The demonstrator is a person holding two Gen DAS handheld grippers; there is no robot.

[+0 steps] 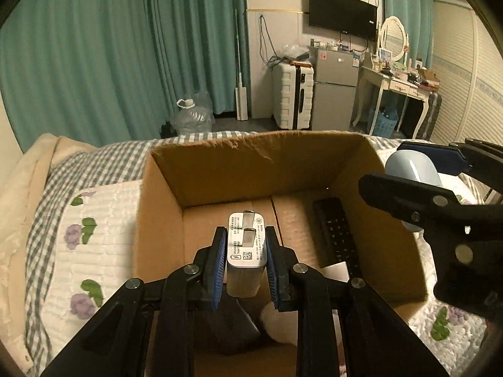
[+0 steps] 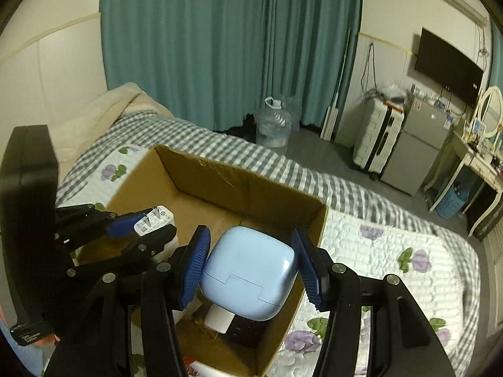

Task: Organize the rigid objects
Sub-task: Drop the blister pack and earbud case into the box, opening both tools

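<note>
An open cardboard box (image 1: 251, 169) (image 2: 220, 182) sits on the bed. My left gripper (image 1: 245, 251) (image 2: 154, 224) is over its middle, shut on a white plug charger (image 1: 246, 245) (image 2: 158, 216) whose prongs face up. At the right of the left wrist view my right gripper (image 1: 415, 176) (image 2: 251, 254) is over the box's right side, shut on a rounded pale blue case (image 1: 408, 166) (image 2: 248, 270). On the box floor lie a black remote (image 1: 334, 235), a white block (image 1: 338, 271) (image 2: 220, 317), a dark object (image 1: 234, 323) and a pale round thing (image 1: 279, 320).
The box rests on a floral quilt (image 2: 393, 260) over a grey checked sheet (image 2: 195, 135). A beige blanket (image 1: 22, 188) lies at the bed's left. Beyond the bed are green curtains, a water jug (image 2: 273, 125), a white suitcase (image 1: 292, 94), a small fridge (image 1: 333, 91) and a dressing table (image 1: 396, 88).
</note>
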